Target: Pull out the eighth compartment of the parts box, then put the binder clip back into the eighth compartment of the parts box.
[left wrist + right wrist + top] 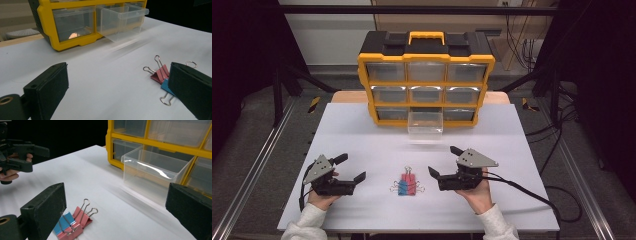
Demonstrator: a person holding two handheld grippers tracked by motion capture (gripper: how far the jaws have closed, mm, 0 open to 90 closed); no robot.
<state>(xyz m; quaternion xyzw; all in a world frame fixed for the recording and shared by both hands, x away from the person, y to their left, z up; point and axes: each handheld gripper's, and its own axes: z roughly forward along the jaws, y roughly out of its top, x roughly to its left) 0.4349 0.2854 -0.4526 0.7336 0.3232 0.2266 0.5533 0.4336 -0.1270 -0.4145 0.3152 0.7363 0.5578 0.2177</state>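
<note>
A small cluster of pink and blue binder clips lies on the white table between my two grippers. My left gripper rests to the clips' left, open, with nothing between its jaws. My right gripper sits to their right, also open and holding nothing. In the left gripper view the clips lie just beyond the right jaw of my left gripper. In the right gripper view the clips lie beside the left jaw of my right gripper.
A yellow-and-black drawer organizer stands at the table's far side. Its bottom middle clear drawer is pulled out and looks empty. Cables trail off the table's right side. The left gripper shows far off in the right gripper view.
</note>
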